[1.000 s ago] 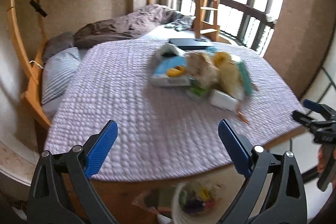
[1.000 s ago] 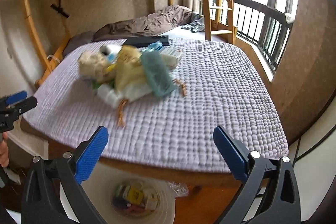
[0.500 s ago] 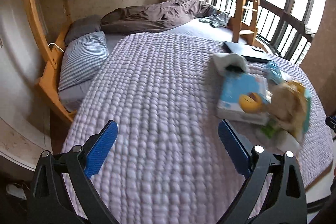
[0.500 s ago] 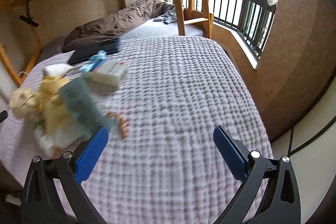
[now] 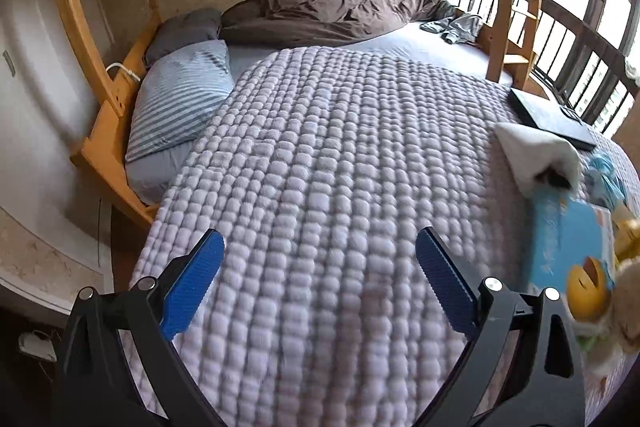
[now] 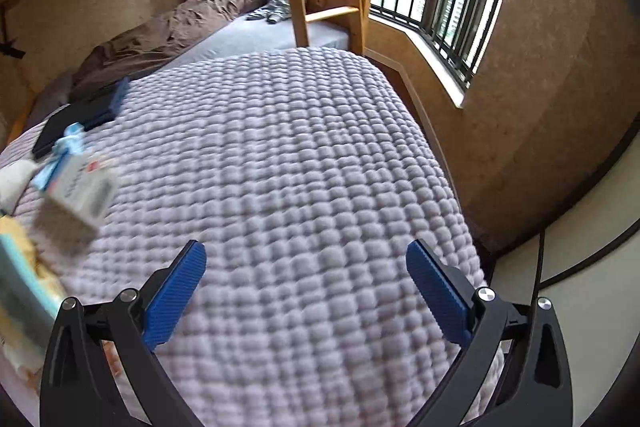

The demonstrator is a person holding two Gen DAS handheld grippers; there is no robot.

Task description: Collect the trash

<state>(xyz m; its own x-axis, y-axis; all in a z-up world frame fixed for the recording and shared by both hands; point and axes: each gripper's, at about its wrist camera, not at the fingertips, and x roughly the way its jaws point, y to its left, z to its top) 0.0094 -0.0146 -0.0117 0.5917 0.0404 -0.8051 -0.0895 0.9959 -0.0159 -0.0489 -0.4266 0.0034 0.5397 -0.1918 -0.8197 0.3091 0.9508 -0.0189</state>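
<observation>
Just trash pile right of left claw

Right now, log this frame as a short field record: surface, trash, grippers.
surface: lavender quilted bedspread
trash: blurred pile including a light blue flat box and a white crumpled wrapper, at the left view's right edge
other: black flat laptop behind pile
left gripper: open, empty, above quilt
right gripper: open, empty, pile to its left
</observation>
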